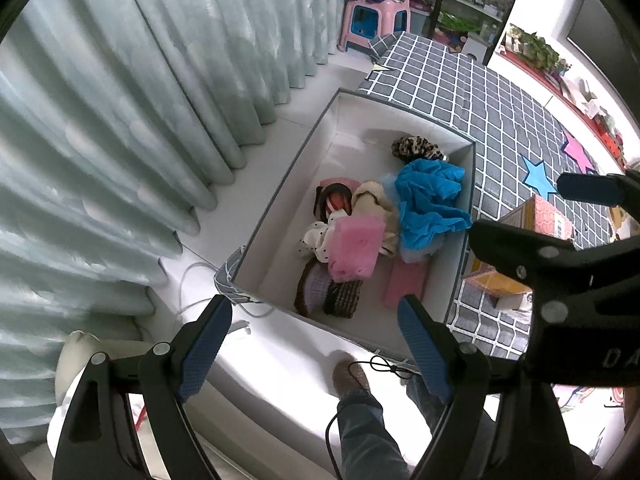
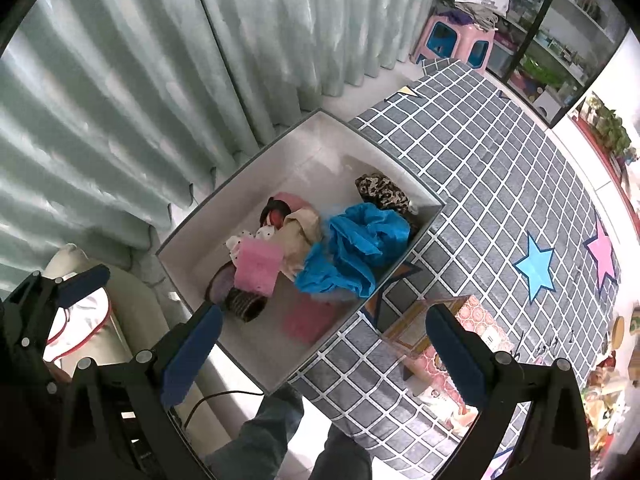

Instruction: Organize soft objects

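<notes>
An open storage box (image 1: 294, 184) (image 2: 216, 224) with white walls and a grey rim stands on the floor beside the bed. It holds a crumpled blue cloth (image 1: 428, 204) (image 2: 356, 248), a pink sponge (image 1: 354, 250) (image 2: 258, 266), a leopard scrunchie (image 1: 416, 148) (image 2: 380, 190), a beige soft piece (image 1: 372, 200), a knitted purple-brown item (image 1: 328, 294) (image 2: 240, 300) and a flat pink cloth (image 1: 406, 284) (image 2: 308, 320). My left gripper (image 1: 313, 300) hovers open above the box's near end, holding nothing. My right gripper (image 2: 323, 312) hangs open over the box's bed-side edge, also holding nothing.
A bed with a grey checked cover (image 1: 480, 92) (image 2: 480, 184) flanks the box, and a patterned carton (image 1: 540, 216) (image 2: 432, 332) lies on it. Pale curtains (image 1: 120, 120) hang on the other side. A pink stool (image 1: 374, 20) stands far back. The person's legs and shoe (image 1: 350, 374) are below the grippers.
</notes>
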`<act>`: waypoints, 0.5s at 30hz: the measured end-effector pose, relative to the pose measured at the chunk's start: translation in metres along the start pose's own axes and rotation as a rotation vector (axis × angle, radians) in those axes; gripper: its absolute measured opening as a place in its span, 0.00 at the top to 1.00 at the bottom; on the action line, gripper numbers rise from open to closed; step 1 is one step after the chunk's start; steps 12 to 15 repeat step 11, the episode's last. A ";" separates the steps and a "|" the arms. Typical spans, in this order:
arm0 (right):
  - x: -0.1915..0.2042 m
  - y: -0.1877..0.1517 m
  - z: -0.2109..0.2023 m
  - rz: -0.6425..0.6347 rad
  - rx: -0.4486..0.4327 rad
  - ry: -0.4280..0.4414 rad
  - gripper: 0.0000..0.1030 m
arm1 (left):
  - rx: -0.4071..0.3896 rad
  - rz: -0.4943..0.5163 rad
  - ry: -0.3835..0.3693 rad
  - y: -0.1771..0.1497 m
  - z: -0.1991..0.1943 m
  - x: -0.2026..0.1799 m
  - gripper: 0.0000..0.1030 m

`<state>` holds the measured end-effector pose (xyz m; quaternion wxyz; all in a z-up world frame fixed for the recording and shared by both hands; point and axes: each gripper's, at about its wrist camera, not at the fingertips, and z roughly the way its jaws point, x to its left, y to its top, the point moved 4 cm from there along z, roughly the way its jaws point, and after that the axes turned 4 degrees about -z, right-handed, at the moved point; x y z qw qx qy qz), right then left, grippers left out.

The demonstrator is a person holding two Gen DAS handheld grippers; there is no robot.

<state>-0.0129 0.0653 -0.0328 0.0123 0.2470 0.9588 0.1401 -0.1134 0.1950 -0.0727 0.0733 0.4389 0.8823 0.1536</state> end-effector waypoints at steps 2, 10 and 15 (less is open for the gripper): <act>0.000 0.001 0.001 0.005 -0.003 0.000 0.00 | -0.001 0.004 -0.001 0.000 -0.001 0.001 0.15; 0.002 0.000 -0.002 0.000 -0.005 -0.005 0.00 | -0.028 -0.015 -0.045 0.001 -0.003 0.005 0.15; 0.002 0.000 -0.002 -0.002 -0.004 -0.006 0.00 | -0.040 -0.020 -0.052 0.001 -0.005 0.006 0.15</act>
